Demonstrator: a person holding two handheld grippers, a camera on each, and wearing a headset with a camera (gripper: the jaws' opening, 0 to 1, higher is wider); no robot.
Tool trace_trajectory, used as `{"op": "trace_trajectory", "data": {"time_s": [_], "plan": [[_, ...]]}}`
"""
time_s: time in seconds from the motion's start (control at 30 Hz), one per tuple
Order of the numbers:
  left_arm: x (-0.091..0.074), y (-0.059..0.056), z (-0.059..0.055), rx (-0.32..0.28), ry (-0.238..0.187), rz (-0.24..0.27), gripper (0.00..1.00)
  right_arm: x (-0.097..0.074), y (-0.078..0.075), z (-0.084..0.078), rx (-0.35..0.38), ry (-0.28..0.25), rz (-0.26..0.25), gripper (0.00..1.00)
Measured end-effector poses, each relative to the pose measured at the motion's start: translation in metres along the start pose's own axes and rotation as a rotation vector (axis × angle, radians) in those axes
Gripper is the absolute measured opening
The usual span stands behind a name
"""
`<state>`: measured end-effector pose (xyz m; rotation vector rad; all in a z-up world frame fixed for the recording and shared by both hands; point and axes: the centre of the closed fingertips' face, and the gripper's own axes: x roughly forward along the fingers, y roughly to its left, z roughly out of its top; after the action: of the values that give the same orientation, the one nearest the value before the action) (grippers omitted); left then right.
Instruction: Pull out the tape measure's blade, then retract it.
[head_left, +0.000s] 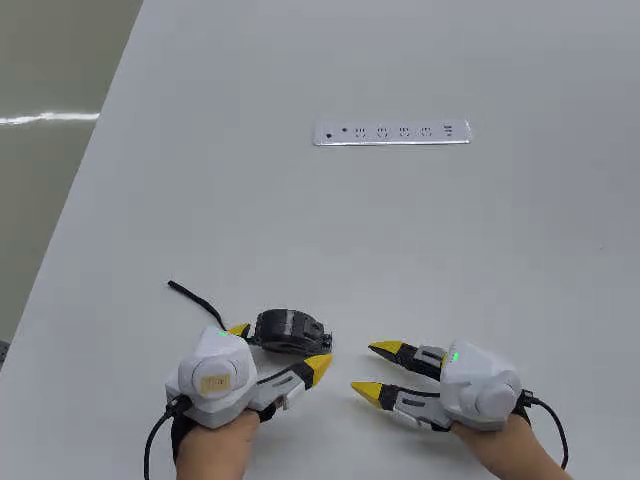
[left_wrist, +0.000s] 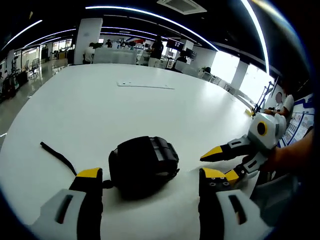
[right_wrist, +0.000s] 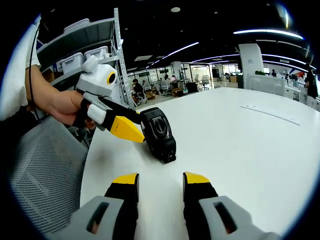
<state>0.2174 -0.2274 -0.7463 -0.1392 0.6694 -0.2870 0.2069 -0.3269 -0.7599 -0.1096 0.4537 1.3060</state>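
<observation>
- L gripper (left_wrist: 150, 175): jaws wide, straddling tape measure (left_wrist: 143, 162), not clamped.
- R gripper (head_left: 375, 369): jaws apart, empty, just beside it.
- Tape measure sits on table (head_left: 400, 250), strap (head_left: 195, 300) lying leftward.
- Case prob. rigid, hefty, grippy: L clamps flanks. Blade prob. thin, springy: R pinches end tab.

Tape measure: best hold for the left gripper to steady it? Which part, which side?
Clamp the tape measure's chunky case mid-body, coming from the person's side: the left gripper's open jaws flank it there, and the strap trails off the far side, clear.
</observation>
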Motion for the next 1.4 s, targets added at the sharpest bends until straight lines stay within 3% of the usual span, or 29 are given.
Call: {"op": "trace_trajectory", "data": {"time_s": [0.17, 0.57, 0.9, 1.03, 1.4], "plan": [[-0.004, -0.001, -0.005, 0.005, -0.004, -0.017, 0.77, -0.009, -0.001, 0.0, 0.009, 0.002, -0.028, 0.36], [-0.018, -0.004, -0.003, 0.032, -0.038, -0.067, 0.78, -0.027, 0.0, 0.005, 0.015, 0.001, -0.092, 0.37], [-0.033, 0.001, -0.008, 0.049, -0.039, -0.103, 0.78, -0.042, 0.001, 0.006, -0.002, 0.021, -0.122, 0.4], [-0.038, 0.005, -0.012, 0.022, -0.037, -0.104, 0.77, -0.046, 0.0, 0.007, -0.006, 0.025, -0.138, 0.41], [-0.055, 0.002, -0.018, 0.04, -0.031, -0.156, 0.78, -0.061, 0.002, 0.008, 0.009, 0.014, -0.173, 0.45]]}}
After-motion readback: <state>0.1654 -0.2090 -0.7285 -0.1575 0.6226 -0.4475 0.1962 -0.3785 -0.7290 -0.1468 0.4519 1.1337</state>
